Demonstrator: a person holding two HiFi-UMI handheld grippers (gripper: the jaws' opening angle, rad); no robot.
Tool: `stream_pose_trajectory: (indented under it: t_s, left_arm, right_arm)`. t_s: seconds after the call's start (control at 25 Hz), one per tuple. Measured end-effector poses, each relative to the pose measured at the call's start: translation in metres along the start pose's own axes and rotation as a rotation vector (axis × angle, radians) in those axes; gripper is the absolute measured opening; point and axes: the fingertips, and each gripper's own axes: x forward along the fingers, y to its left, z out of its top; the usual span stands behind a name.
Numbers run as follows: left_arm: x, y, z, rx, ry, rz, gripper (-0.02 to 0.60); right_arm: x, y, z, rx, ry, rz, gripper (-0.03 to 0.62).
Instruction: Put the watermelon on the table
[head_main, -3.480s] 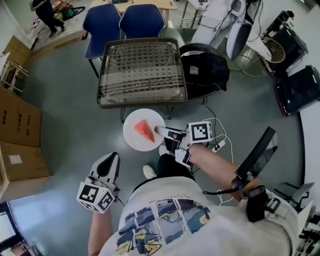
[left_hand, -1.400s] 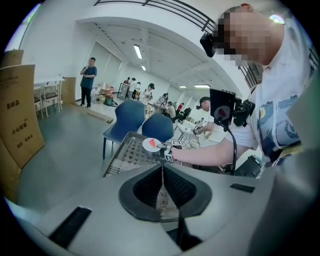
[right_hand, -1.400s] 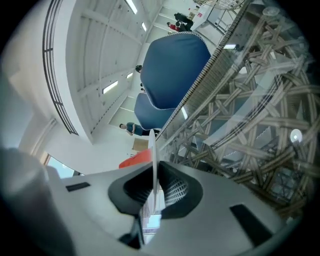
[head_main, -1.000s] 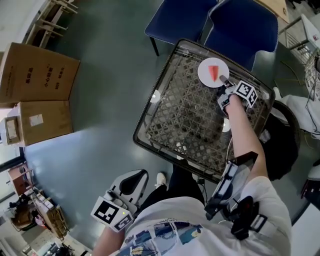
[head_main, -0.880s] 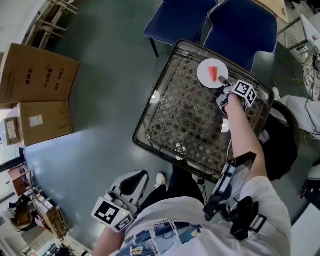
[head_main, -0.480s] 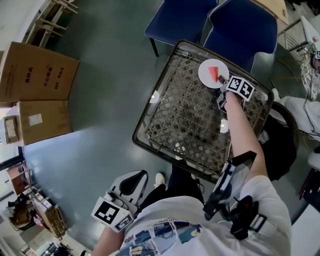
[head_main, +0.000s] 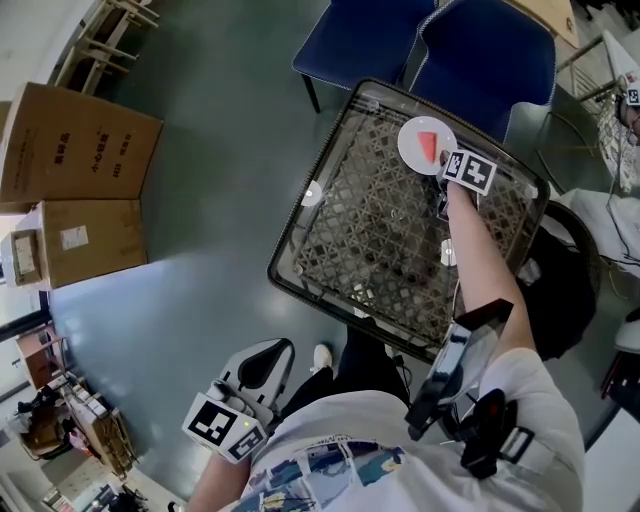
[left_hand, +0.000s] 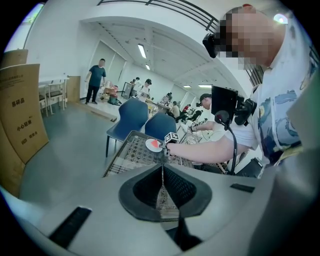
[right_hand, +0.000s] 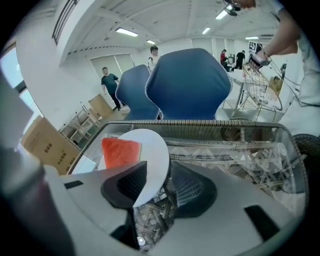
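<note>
Bright, even ceiling light; fisheye-bent edges, perhaps slightly soft focus.

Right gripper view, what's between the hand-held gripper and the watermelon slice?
Only the white plate: its rim stands between the opening jaws of the right hand-held gripper, its bare surface reaching the watermelon slice, in the right gripper view.

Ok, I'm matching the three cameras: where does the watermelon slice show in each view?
Head view: upper right, watermelon slice on a white plate.
Left gripper view: tiny, just above centre, beside the outstretched arm.
Right gripper view: left of centre, close up.
Shared landmark: the blue chairs behind the table.
</note>
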Motion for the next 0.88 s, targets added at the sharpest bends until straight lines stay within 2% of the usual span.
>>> stream_pose_trajectory:
  t_s: [0.28,0.56,0.68,0.88]
  left_arm:
    - [-0.014,-0.001,0.001,0.008,-0.017,-0.028,0.017]
    - [-0.031,-0.012,0.001,0.065,-0.048,-0.083,0.017]
    - [-0.041,-0.020,0.000,0.092,-0.070,-0.116,0.017]
    - [-0.065,-0.031,0.005,0.155,-0.136,-0.192,0.017]
  right_arm:
    - [-0.028,-0.007,-0.005,-0.042,-0.038,-0.035,0.141]
    - [-0.082,0.000,-0.021,-0.130,-0.056,-0.005,0.139]
    - [-0.116,0.007,-0.035,-0.200,-0.043,-0.003,0.071]
    - [-0.187,0.026,-0.073,-0.317,-0.032,0.006,0.012]
